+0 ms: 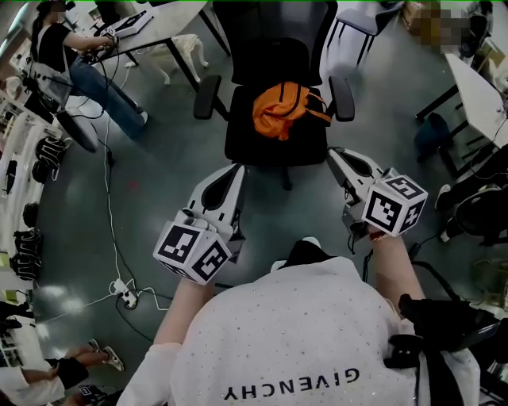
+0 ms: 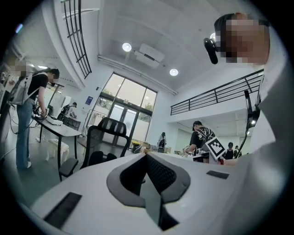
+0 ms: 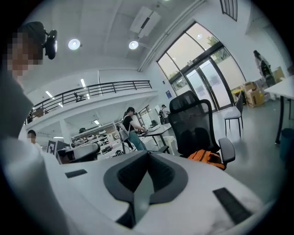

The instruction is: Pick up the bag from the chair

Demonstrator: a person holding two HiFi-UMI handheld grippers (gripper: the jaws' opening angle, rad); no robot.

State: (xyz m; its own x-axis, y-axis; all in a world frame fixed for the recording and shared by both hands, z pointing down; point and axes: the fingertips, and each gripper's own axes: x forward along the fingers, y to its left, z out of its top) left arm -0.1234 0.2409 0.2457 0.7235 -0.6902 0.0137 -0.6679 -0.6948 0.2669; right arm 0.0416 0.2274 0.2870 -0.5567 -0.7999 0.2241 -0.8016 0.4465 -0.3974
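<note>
An orange bag lies crumpled on the seat of a black office chair ahead of me. My left gripper hangs short of the seat's front left corner, jaws shut and empty. My right gripper is near the seat's front right corner, below the armrest, also shut with nothing held. In the right gripper view the orange bag shows on the chair past the closed tips. The left gripper view shows the chair to the left of its closed tips; the bag is hidden there.
A white desk stands far left with a seated person at it. Another white table is at the right. Cables and a power strip lie on the grey floor at the left. A second chair stands behind.
</note>
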